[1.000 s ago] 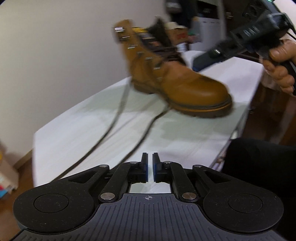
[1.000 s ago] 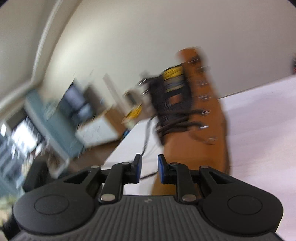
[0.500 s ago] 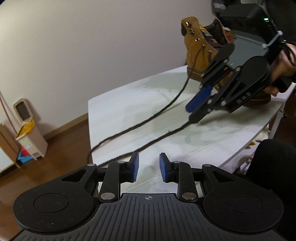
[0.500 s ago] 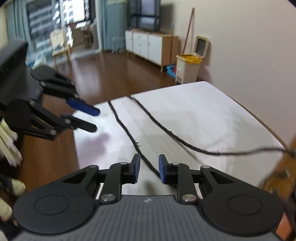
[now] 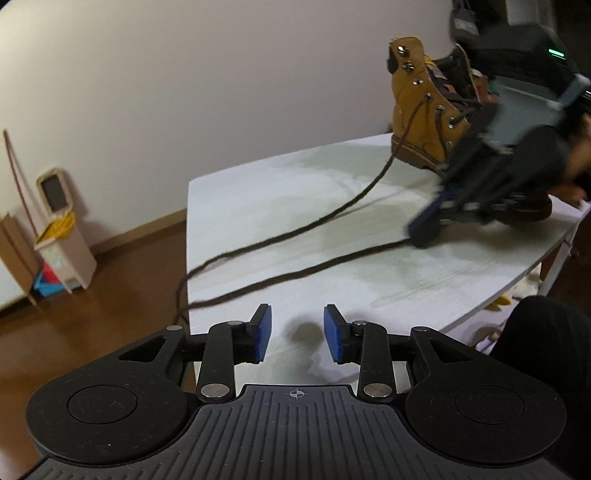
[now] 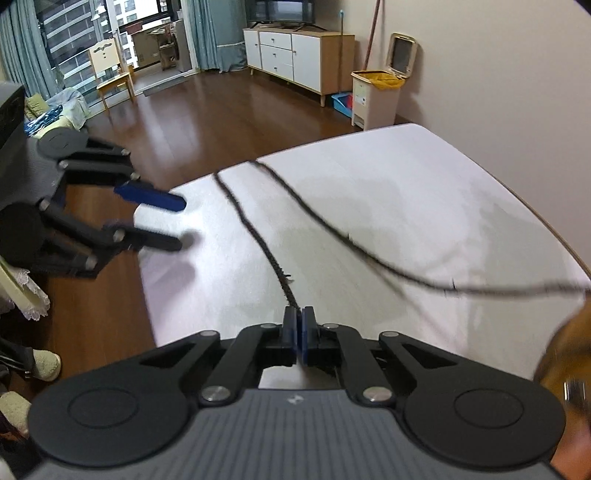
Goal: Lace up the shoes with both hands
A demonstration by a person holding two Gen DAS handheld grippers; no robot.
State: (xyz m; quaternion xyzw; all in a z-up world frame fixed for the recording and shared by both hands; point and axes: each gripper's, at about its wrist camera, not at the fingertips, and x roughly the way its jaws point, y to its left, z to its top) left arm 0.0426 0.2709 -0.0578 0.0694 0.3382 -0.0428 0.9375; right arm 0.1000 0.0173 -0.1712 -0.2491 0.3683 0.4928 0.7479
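This is looking like a home living room. Dark wooden flooring (image 6: 207, 122) is spreading out toward a white sideboard (image 6: 295, 55), a pedal bin (image 6: 376, 96) is standing against the plain wall, teal curtains (image 6: 218, 33) are hanging by a balcony window, and a small wooden chair (image 6: 110, 70) is sitting nearby.

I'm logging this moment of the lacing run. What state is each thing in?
Right gripper: shut on the near lace.
Left gripper: jaws opening, nothing between them.
Near lace: lying along the table, pinched at one spot.
Far lace: loose across the table, running off its far edge.
Boot: upright, upper eyelets unlaced, tongue open.
Bin: lid raised.
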